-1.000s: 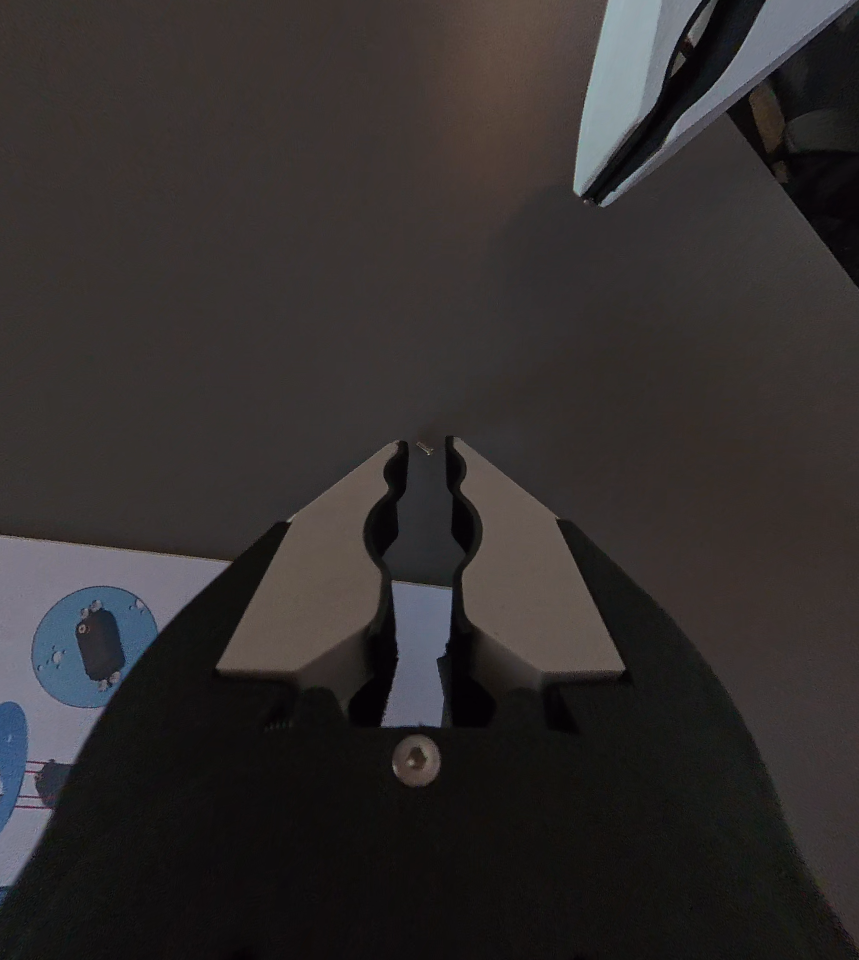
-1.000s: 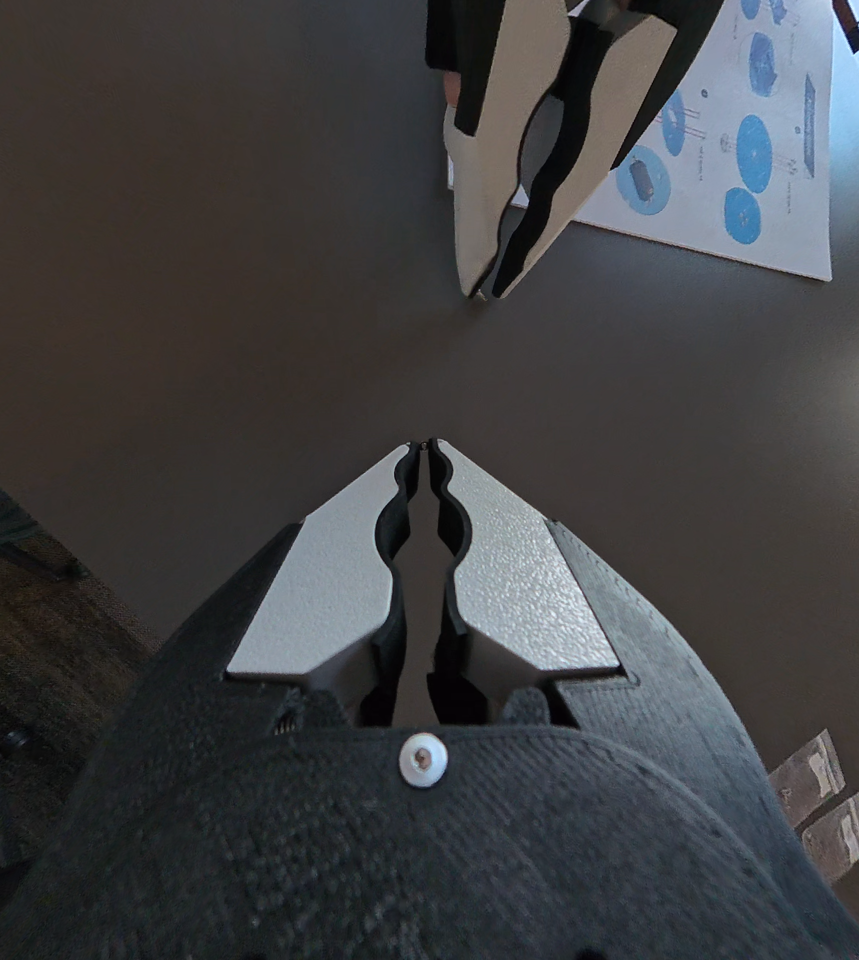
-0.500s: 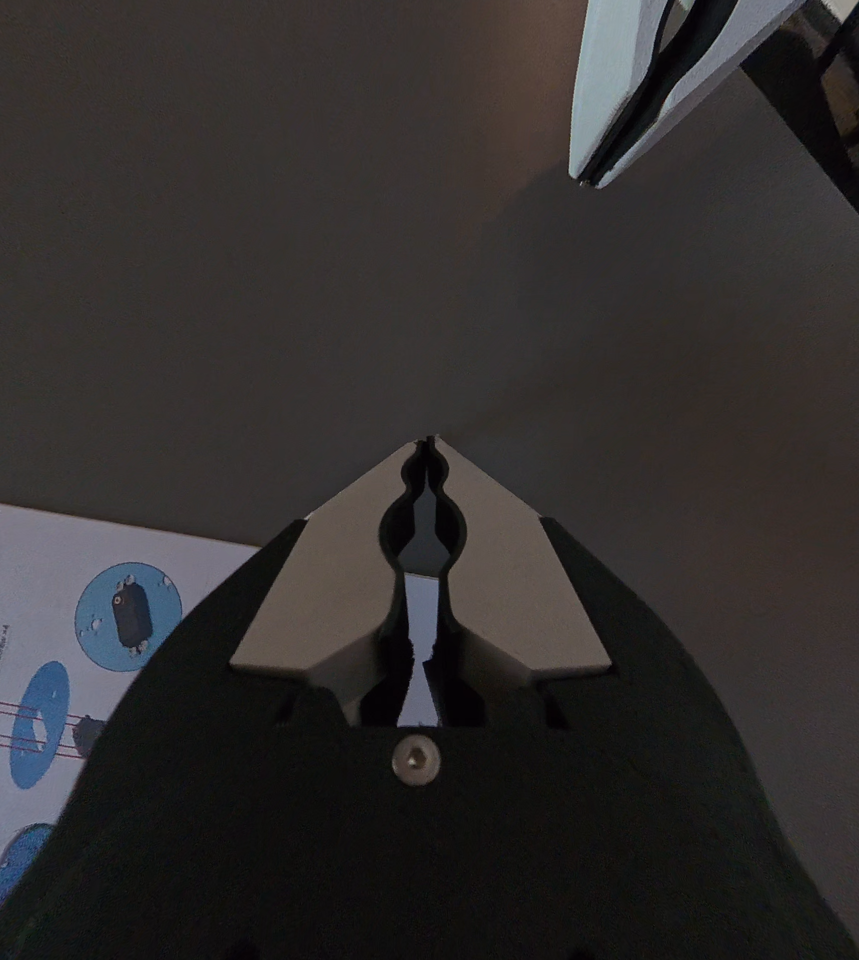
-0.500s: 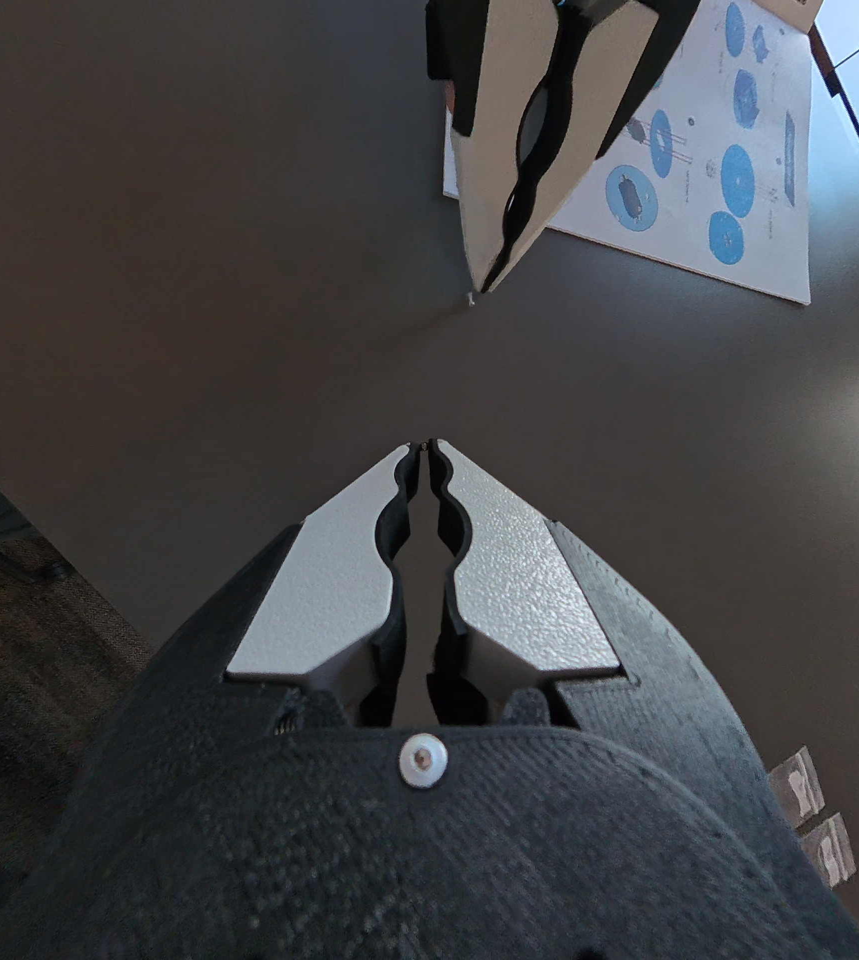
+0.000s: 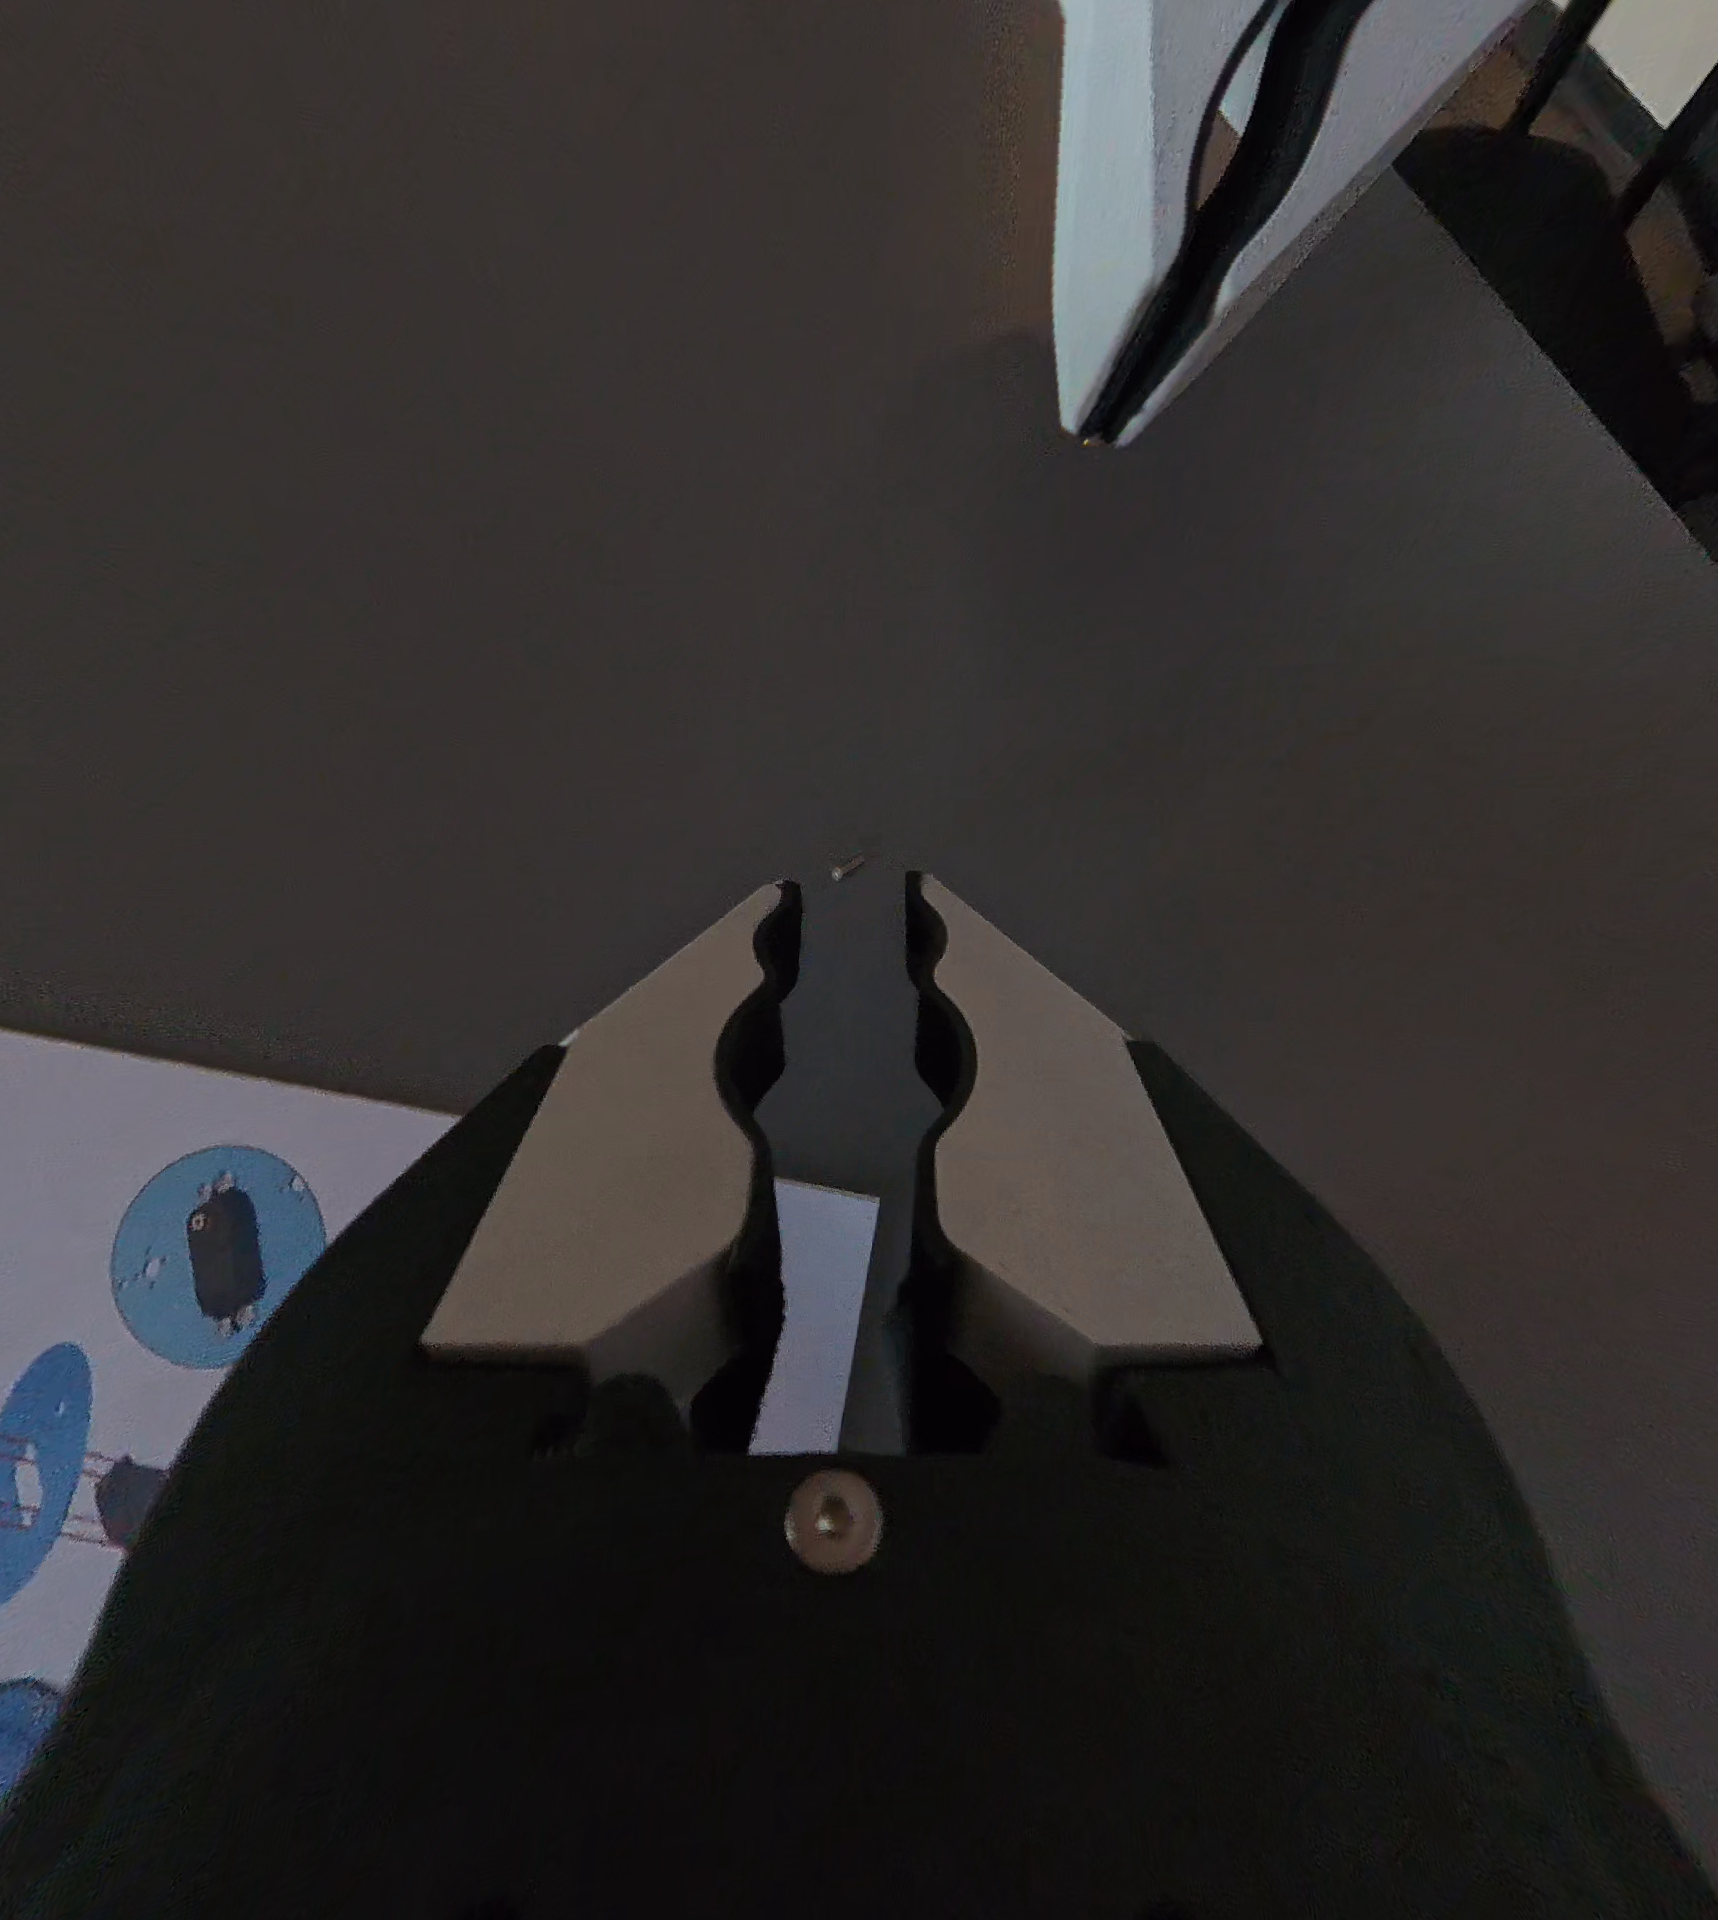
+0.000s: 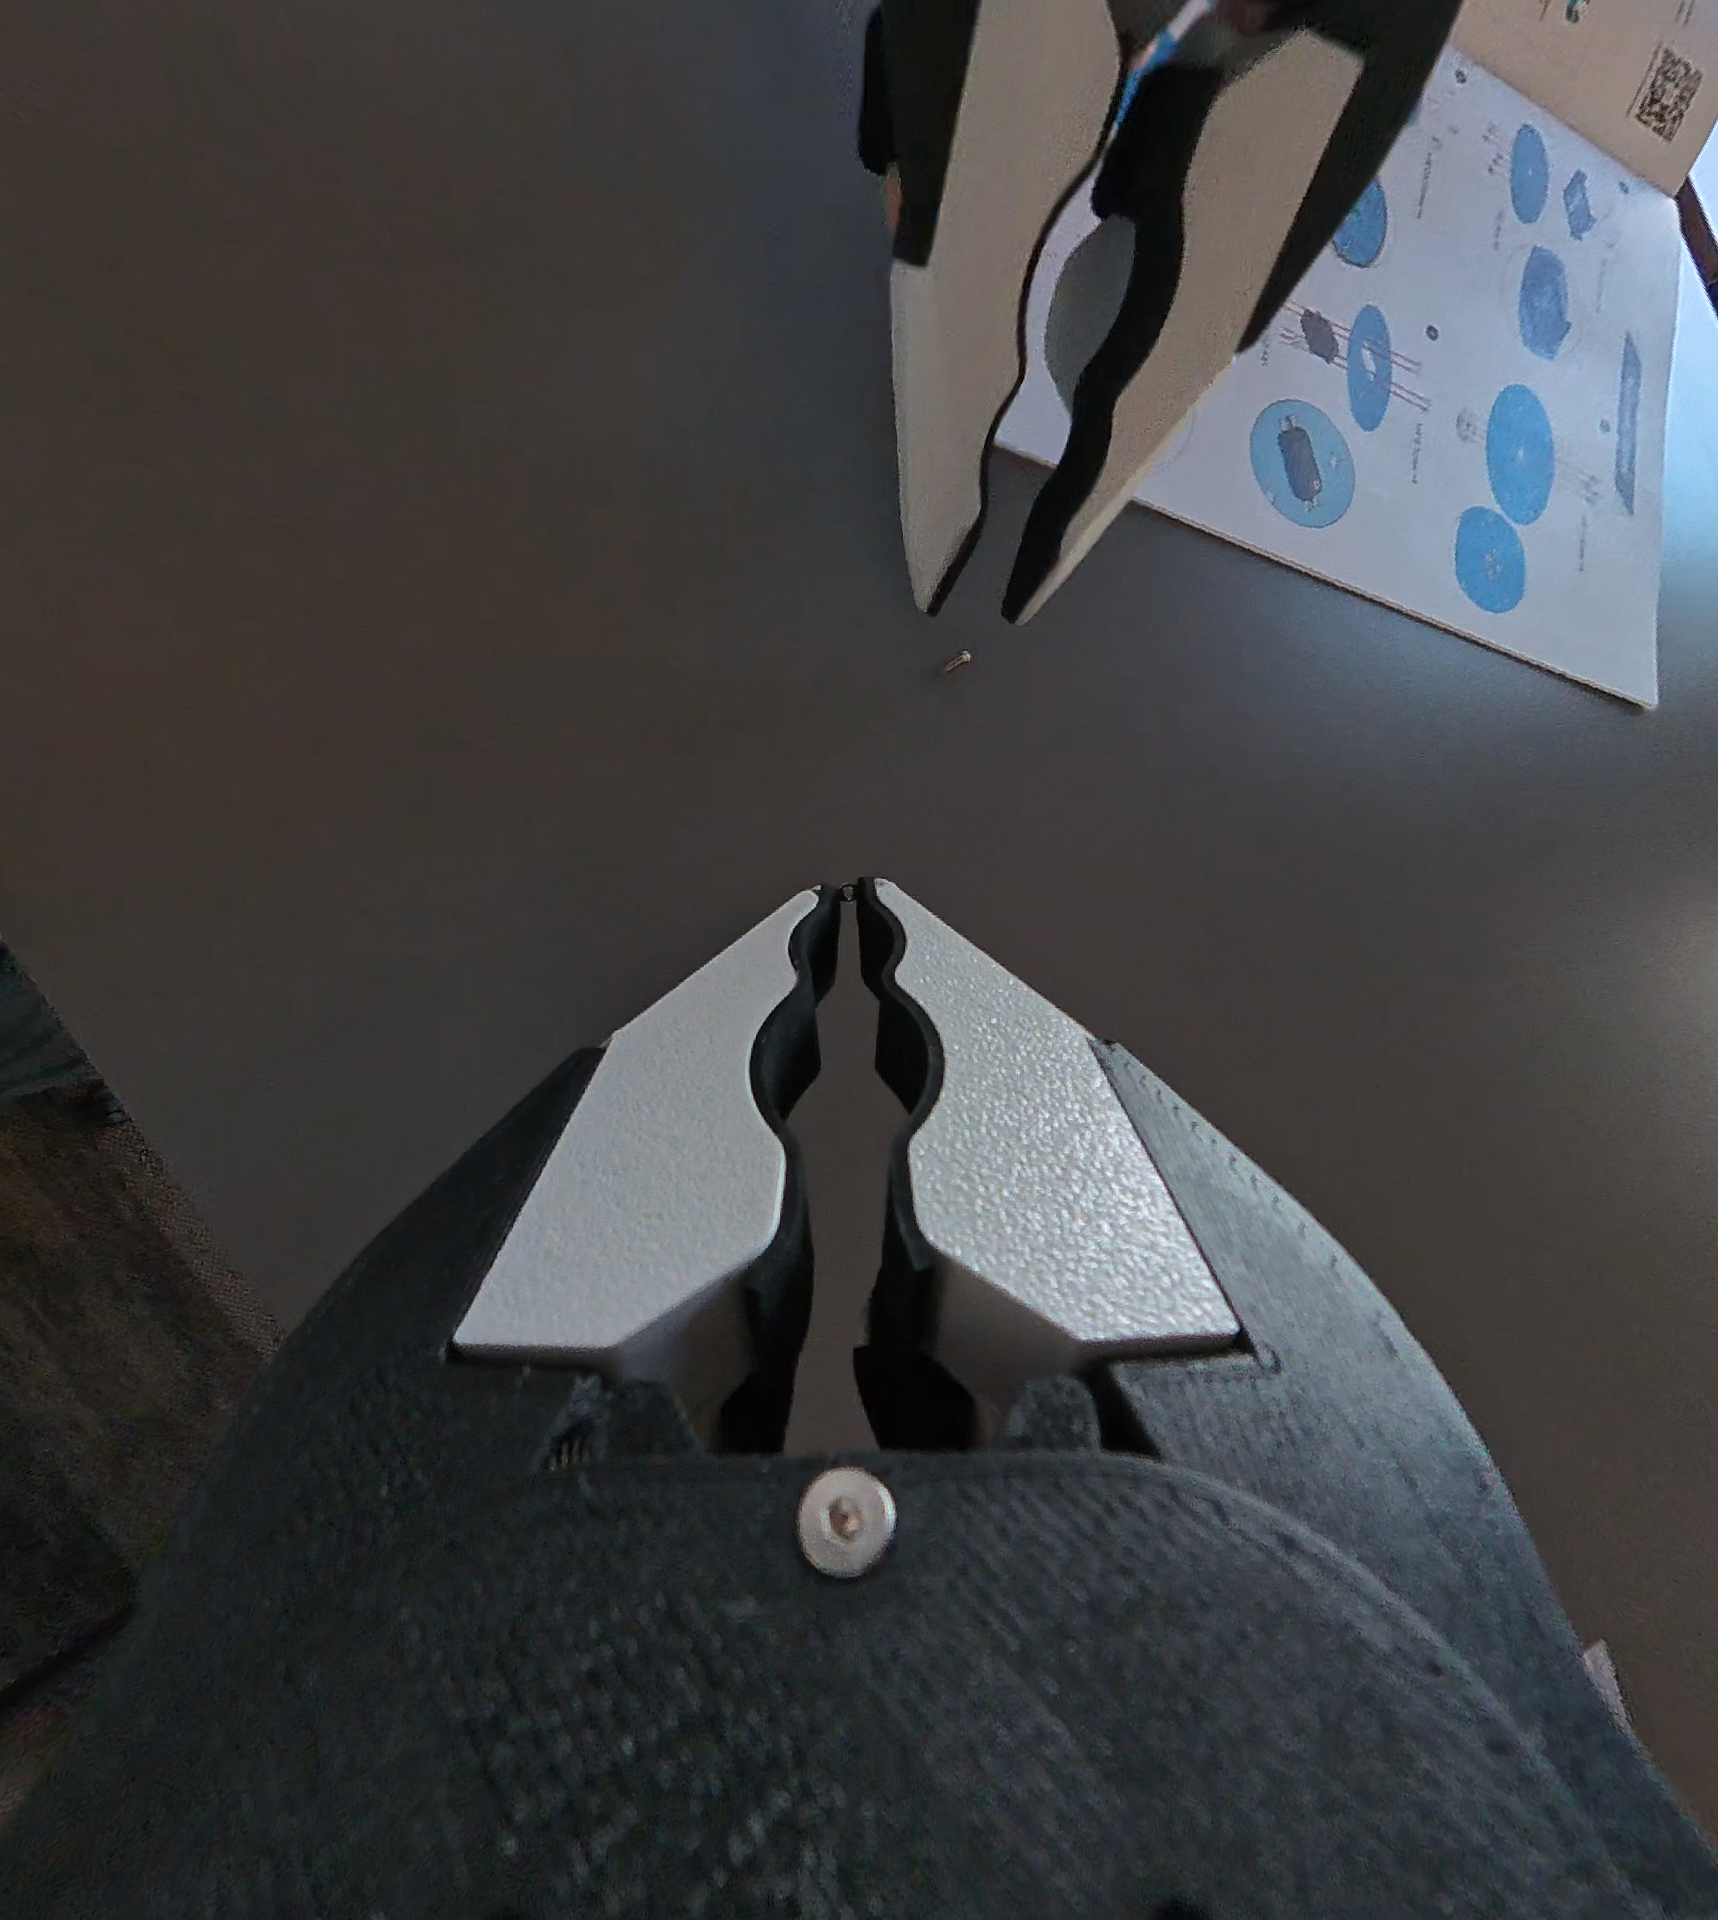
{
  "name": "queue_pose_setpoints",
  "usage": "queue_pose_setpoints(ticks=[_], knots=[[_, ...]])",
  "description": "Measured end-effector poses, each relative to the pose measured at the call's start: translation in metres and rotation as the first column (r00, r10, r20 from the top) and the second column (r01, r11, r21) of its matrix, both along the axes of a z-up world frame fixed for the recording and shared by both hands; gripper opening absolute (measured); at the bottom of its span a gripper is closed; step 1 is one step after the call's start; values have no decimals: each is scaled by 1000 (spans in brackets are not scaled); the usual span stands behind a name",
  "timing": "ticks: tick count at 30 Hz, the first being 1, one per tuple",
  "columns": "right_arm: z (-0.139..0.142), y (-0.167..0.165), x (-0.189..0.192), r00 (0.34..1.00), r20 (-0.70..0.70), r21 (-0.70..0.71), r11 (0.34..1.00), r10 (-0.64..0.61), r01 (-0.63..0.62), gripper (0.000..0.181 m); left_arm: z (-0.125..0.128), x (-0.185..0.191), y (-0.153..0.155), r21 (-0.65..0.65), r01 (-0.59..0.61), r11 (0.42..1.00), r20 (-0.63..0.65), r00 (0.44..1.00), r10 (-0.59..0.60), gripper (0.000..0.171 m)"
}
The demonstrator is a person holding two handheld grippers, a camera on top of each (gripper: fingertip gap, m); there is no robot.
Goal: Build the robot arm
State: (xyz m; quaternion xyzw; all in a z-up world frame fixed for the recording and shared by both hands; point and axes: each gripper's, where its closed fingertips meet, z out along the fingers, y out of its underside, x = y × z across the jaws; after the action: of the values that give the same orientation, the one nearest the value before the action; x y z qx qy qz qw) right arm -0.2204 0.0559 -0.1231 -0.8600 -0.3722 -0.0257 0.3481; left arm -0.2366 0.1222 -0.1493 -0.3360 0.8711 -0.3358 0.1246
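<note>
A tiny metal screw lies on the dark table, just beyond the tips of my left gripper, which is open and empty. In the right wrist view the same screw lies just in front of the left gripper, not touching it. My right gripper is shut, with a tiny metal piece pinched at its very tips. It also shows in the left wrist view, held above the table at the upper right, a small brassy speck at its tip.
A white instruction sheet with blue round pictures lies on the table behind the left gripper; it shows in the left wrist view too. The table edge runs at the left, with dark floor below. Spacing between my two grippers at the tips: around 8 cm.
The left gripper was open, shut half a second ago at the screw, and is open again now; the screw lies on the table past its tips. The right gripper stayed shut.
</note>
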Motion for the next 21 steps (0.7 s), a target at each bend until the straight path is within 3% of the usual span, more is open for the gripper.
queue_pose_setpoints(ticks=[5,21], knots=[[3,-9,0,1000,2,5,1000,4,-4,3,-8,3,-5,-6,69,998,-41,997,-69,12],[-3,-16,0,1000,11,-15,1000,-21,22,3,-11,5,-6,44,288,957,68,954,-291,1]])
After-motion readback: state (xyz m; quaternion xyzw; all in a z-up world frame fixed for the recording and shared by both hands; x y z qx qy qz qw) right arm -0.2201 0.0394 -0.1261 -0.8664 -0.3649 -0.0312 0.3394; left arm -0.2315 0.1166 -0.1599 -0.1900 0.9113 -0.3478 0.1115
